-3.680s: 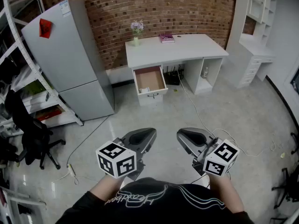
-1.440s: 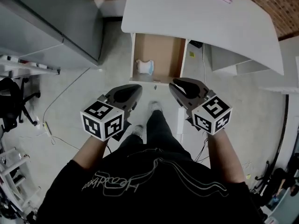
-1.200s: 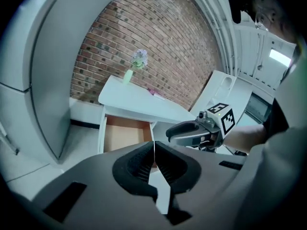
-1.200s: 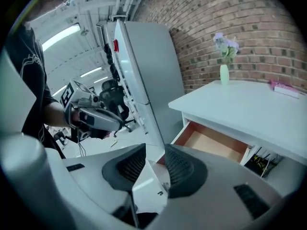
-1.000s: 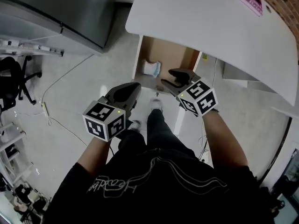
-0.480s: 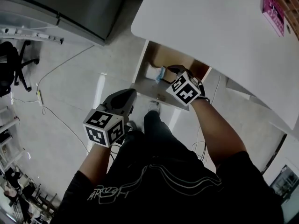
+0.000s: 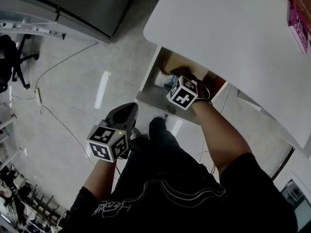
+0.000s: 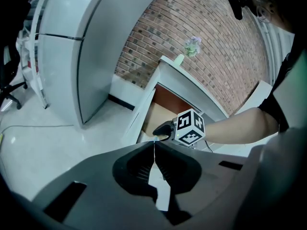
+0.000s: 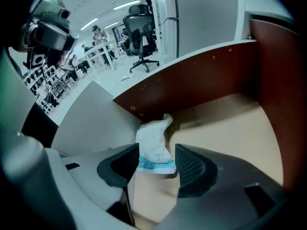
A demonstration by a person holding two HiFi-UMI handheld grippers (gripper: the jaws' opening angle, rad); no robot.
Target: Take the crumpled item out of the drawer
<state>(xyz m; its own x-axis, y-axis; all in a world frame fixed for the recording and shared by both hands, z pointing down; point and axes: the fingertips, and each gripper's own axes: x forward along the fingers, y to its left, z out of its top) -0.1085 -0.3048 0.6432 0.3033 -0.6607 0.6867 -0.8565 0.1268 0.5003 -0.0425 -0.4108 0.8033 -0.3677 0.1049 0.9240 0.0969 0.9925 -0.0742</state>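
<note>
1. Head view: the right hand-held gripper (image 7: pixel 171 79) reaches down into the open drawer (image 7: pixel 156 97) under the white table (image 7: pixel 228 38). Its marker cube covers most of the drawer's inside. The left hand-held gripper (image 7: pixel 127 111) hangs over the pale floor beside the person's leg, well apart from the drawer. A pink book (image 7: pixel 297 19) lies near the table's far edge.
2. Left gripper view: the left hand-held gripper's jaws are closed, tips meeting, with nothing between them. Beyond them the right hand-held gripper (image 8: pixel 163 128) shows inside the drawer, with a grey fridge (image 8: pixel 62 56) to the left and a brick wall (image 8: pixel 201 18) behind.
3. Right gripper view: the right hand-held gripper's jaws stand apart. The crumpled item (image 9: pixel 152 143), white with a blue band, sits between them on the drawer's tan floor, near a corner by its dark wooden wall. One jaw lies just at the item's edge and the other just beside it. Whether either pad presses on it cannot be told.
</note>
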